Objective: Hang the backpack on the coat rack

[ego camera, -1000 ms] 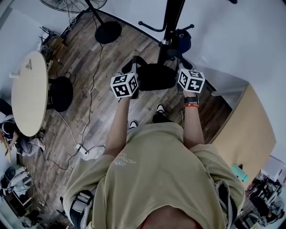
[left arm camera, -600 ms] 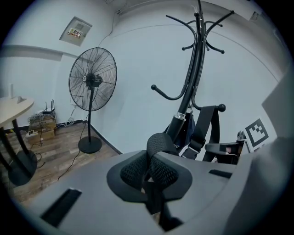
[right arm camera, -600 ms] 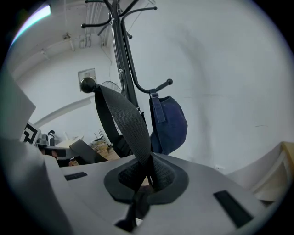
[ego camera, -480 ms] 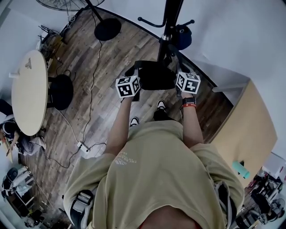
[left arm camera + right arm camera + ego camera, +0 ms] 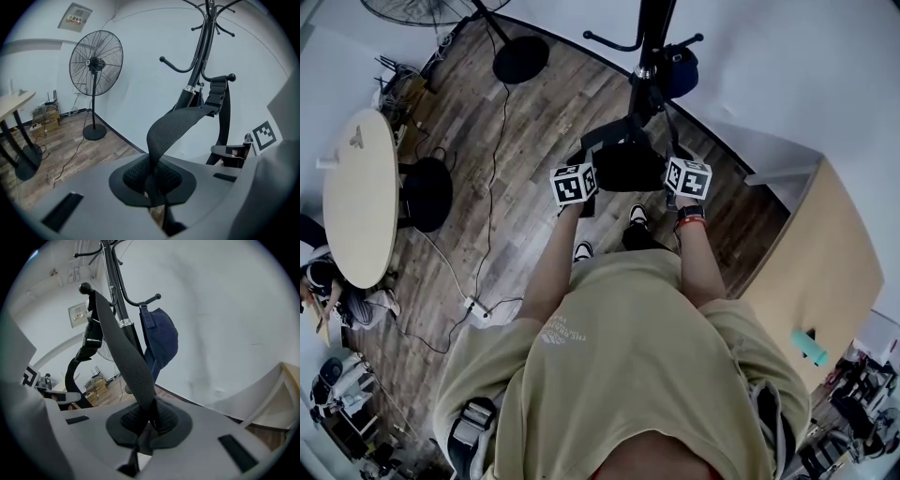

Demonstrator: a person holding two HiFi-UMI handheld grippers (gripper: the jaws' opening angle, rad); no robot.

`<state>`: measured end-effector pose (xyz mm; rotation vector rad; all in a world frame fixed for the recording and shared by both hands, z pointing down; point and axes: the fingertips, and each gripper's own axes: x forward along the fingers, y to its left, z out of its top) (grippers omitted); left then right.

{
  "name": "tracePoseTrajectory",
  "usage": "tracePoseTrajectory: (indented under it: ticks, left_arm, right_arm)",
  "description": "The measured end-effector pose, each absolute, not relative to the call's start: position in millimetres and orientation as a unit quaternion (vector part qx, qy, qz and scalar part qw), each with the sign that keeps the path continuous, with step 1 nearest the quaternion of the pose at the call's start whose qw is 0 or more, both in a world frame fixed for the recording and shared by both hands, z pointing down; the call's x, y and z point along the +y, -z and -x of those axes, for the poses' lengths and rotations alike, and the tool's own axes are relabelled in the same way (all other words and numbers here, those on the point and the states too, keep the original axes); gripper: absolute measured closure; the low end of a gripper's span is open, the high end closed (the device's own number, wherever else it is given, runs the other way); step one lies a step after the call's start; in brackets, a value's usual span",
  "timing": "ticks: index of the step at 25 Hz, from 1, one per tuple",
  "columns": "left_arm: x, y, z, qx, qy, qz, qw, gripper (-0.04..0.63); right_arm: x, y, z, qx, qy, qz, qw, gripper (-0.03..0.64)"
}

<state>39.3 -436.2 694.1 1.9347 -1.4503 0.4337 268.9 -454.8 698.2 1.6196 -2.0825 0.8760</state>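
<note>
The black backpack point(image 5: 626, 165) hangs between my two grippers, close in front of the black coat rack point(image 5: 648, 42). My left gripper point(image 5: 575, 185) is shut on one woven shoulder strap point(image 5: 176, 124), which rises from the jaws toward a ball-tipped hook point(image 5: 230, 77). Pinched in my right gripper point(image 5: 687, 179) is the other strap point(image 5: 123, 350); it runs up past a ball-tipped hook point(image 5: 85, 288). Whether either strap sits over a hook I cannot tell. The rack's pole point(image 5: 200, 51) stands just beyond the straps.
A dark blue cap point(image 5: 161, 340) hangs on another rack hook. A standing fan point(image 5: 96, 63) is off to the left, with cables point(image 5: 492, 159) across the wooden floor. A round table point(image 5: 359, 206) and black stool point(image 5: 427, 193) are left; a wooden cabinet point(image 5: 821, 272) is right.
Both grippers have carried the backpack forward, nearer the coat rack pole, and have drawn a little closer together. Both stay shut on the straps.
</note>
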Motion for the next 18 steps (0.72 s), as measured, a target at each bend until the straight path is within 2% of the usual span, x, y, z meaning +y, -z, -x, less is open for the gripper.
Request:
tracePoseTrajectory:
  ticks: [8, 11, 15, 18]
  left_arm:
    - [-426, -731, -58, -0.509, -0.217, -0.756, 0.350, 0.568]
    - [-426, -736, -74, -0.476, -0.233, -0.776, 0.342, 0.566]
    - [-428, -725, -91, -0.449, -0.218, -0.800, 0.334, 0.531]
    - [-430, -712, -95, -0.451, -0.200, -0.805, 0.329, 0.530]
  right_arm:
    - [-455, -713, -243, -0.754, -0.308, -0.552, 0.176, 0.597]
    - [-456, -713, -236, -0.759, -0.311, -0.546, 0.171, 0.574]
    - [-457, -703, -235, -0.762, -0.305, -0.549, 0.159, 0.534]
    - [-455, -693, -238, -0.761, -0.299, -0.557, 0.148, 0.545]
